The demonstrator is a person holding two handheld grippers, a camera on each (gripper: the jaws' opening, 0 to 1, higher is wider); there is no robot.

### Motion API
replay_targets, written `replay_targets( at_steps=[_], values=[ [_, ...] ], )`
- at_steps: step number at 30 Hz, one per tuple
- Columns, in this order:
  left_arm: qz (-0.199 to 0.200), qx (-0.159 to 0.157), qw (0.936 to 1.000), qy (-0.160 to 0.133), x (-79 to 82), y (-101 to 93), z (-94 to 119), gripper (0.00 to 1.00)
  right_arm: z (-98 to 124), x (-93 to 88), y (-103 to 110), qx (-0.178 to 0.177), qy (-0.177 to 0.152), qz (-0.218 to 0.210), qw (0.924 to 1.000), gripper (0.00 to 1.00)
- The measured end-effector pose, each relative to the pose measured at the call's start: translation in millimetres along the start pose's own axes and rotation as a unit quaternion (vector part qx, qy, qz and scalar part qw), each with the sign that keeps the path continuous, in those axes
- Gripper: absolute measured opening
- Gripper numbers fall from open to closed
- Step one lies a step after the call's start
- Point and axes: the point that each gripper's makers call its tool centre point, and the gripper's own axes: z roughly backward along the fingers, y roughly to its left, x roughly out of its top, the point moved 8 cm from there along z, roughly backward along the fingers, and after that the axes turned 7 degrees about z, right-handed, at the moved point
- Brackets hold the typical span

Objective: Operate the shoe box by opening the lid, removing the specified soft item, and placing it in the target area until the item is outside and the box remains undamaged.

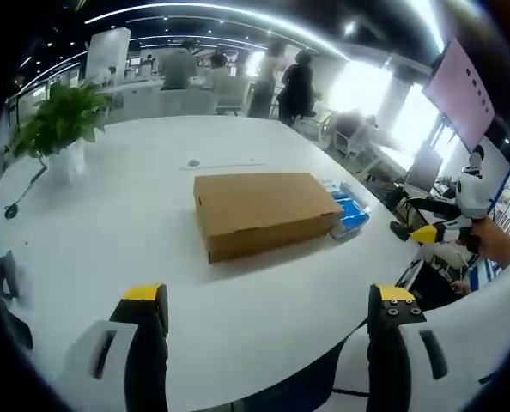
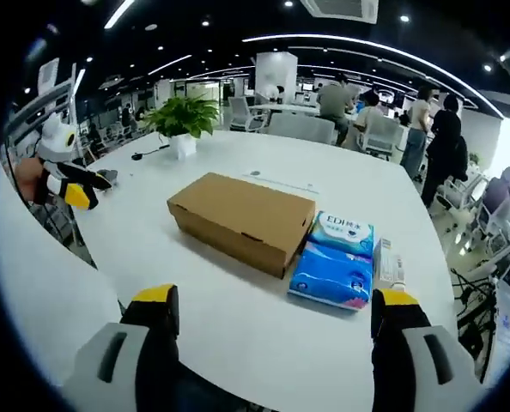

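Note:
A closed brown cardboard shoe box (image 1: 264, 210) (image 2: 242, 219) lies flat on the white table (image 1: 135, 232) (image 2: 203, 292), its lid down. Against one side of it lie blue soft tissue packs (image 2: 336, 257) (image 1: 351, 213). My left gripper (image 1: 268, 300) hovers over the table's near edge, short of the box, jaws wide apart with nothing between them. My right gripper (image 2: 276, 302) faces the box and the tissue packs from another side, also open and holding nothing. Each gripper appears in the other's view, the right gripper (image 1: 444, 230) in a person's hand and the left gripper (image 2: 70, 184) off the table's edge.
A potted green plant (image 1: 57, 124) (image 2: 185, 116) stands at the table's far side, with a dark cable (image 1: 19, 202) beside it. A small white carton (image 2: 389, 266) lies next to the tissue packs. Several people (image 2: 435, 129) stand and sit around desks behind the table.

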Motion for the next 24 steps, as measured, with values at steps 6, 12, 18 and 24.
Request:
replay_targets(
  at_steps=[6,12,18,24],
  values=[
    [0.005,-0.003,1.0000,0.001,-0.2,-8.8,-7,0.99,2,-17.5,-2,0.002,-0.012,-0.042,0.9990,0.94],
    [0.000,-0.002,1.0000,0.003,-3.7,-23.2,-13,0.99,4,-25.5,-1,0.015,-0.017,-0.053,0.9983,0.93],
    [0.005,0.002,0.9999,0.009,-14.3,-38.3,-16,0.99,9,-33.0,-4,0.033,-0.021,-0.060,0.9974,0.91],
    [0.020,0.013,0.9997,0.010,-23.9,-49.0,-19,0.99,5,-42.5,-16,0.052,-0.020,-0.062,0.9966,0.89]
  ],
)
